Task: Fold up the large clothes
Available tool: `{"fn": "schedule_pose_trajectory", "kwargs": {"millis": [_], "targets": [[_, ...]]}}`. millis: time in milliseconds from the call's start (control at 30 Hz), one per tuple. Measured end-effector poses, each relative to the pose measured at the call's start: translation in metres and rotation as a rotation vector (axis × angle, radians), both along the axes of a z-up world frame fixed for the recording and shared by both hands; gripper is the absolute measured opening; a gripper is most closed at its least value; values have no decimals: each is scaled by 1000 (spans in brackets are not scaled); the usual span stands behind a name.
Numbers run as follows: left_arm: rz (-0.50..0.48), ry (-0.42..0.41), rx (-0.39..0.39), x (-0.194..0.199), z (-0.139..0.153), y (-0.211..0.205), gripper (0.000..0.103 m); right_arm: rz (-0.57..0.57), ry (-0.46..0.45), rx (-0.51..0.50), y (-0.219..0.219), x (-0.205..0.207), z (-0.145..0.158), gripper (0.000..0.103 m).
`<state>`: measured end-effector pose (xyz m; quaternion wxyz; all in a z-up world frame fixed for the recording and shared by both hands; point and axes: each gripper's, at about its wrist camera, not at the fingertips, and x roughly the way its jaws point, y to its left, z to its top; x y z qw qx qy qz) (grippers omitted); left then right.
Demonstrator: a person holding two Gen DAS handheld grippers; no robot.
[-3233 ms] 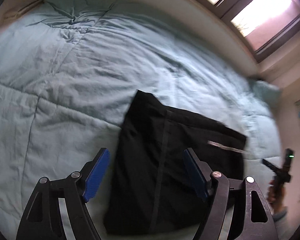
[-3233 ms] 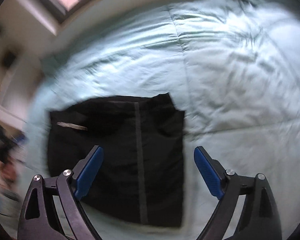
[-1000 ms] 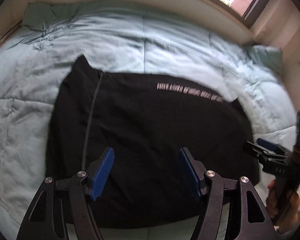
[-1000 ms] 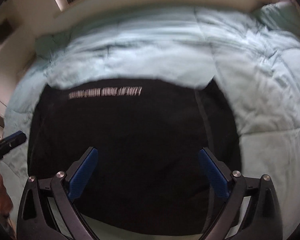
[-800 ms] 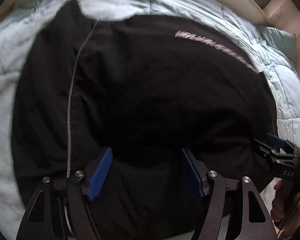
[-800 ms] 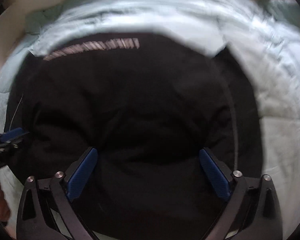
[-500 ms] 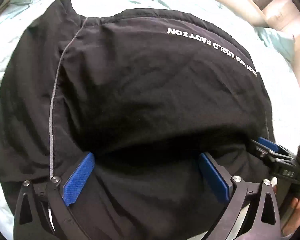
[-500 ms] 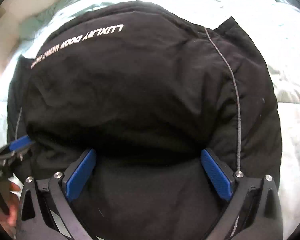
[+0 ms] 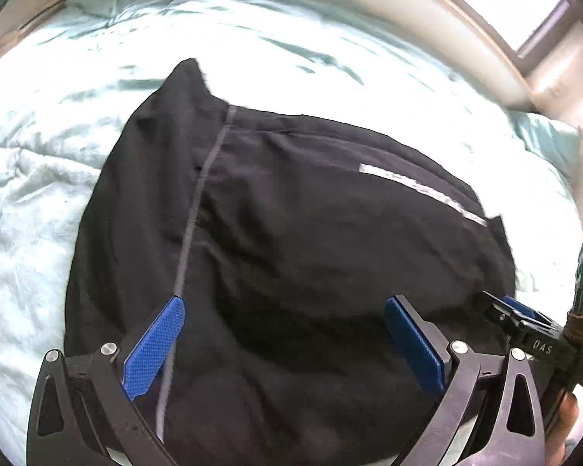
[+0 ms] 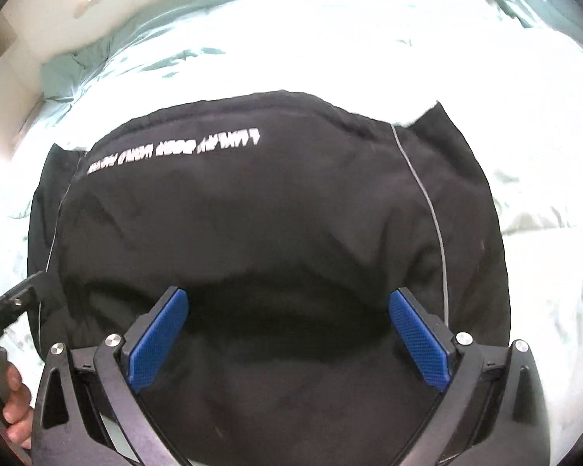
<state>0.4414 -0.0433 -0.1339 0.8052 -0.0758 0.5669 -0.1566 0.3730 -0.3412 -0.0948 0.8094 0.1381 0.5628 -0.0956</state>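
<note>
A folded black garment (image 9: pixel 311 240) with a grey side stripe and white lettering lies on a pale green bedspread (image 9: pixel 31 202). It also fills the right wrist view (image 10: pixel 272 213). My left gripper (image 9: pixel 283 322) is open, its blue pads low over the garment's near part, holding nothing. My right gripper (image 10: pixel 287 326) is open too, over the garment's near edge, empty. The right gripper also shows at the right edge of the left wrist view (image 9: pixel 524 322). The left gripper shows at the left edge of the right wrist view (image 10: pixel 15 303).
The bedspread (image 10: pixel 544 155) spreads around the garment on all sides. A pale wall and window (image 9: pixel 505 19) stand beyond the bed's far side. A pillow-like bulge (image 9: pixel 544 139) lies at the far right.
Both grippers dropped down close over the garment, then drew back a little. Both stayed open. The garment stays folded in place.
</note>
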Motion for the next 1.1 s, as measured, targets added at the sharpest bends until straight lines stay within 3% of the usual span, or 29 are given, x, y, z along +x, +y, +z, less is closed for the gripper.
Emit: {"fn": "schedule_pose_trajectory", "kwargs": {"millis": [100,167,267,433,667,900,1100], "targets": [[12,114,17,24,-47,3,103,-18,55,4,-9,22,-25,103],[5,110,31,28,-55,1,103,-29,69,41,-15,28,-37,103],[-2,114,36,29,-47,-1,103,-32,70,63,-23,29,-36,103],[-9,74,-23,20,-13,26,103,-24,31,87,-37,6,-12,103],[40,14,17,-1,20,80,103,-61,8,43,-72,-55,18,103],[115,38,58,-10,19,133,103,-135,28,3,-105,-103,26,103],[134,80,13,-17,7,150,103,-161,59,27,-133,-135,23,103]]}}
